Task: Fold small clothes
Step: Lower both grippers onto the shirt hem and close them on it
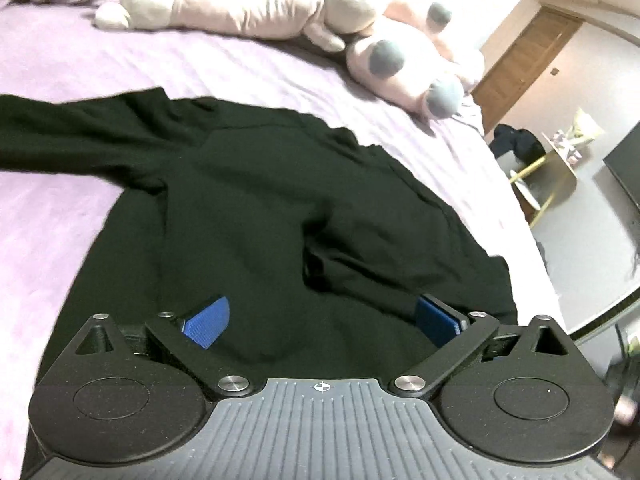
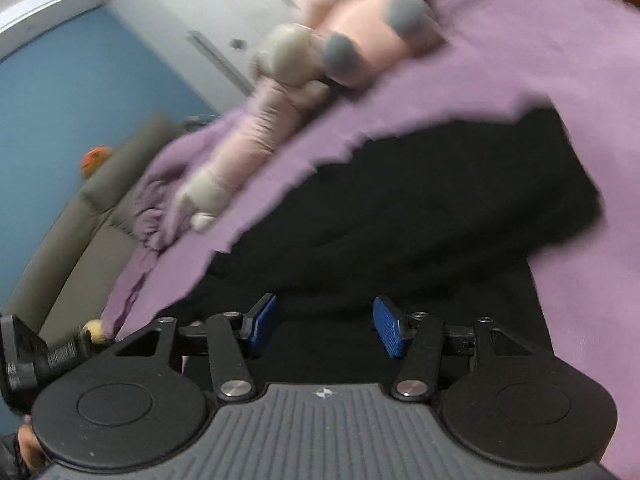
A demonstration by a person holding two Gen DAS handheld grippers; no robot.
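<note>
A lilac bedsheet [image 1: 100,60] covers the bed and fills most of both wrist views. On it lies a black garment [image 1: 260,208], spread out but rumpled, with one sleeve [image 1: 68,136] stretched away to the left in the left wrist view and folds bunched near its middle. Along the far side of the bed lie two plush toys: a long pale pink one with cream limbs [image 1: 224,4] and, just beside it, a rounder pink one with grey feet [image 1: 404,64]. Past the bed edge in the left wrist view stand a wooden door [image 1: 524,60] and a small round table with yellow legs [image 1: 548,176]; the right wrist view, which is blurred, shows a blue wall [image 2: 80,112] and a grey padded headboard [image 2: 80,232]. The left gripper [image 1: 320,320] hangs low over the near part of the garment, its blue pads spread wide with only cloth showing between them, nothing pinched. The right gripper [image 2: 325,326] is also over the black cloth, its jaws parted less widely and holding nothing.
</note>
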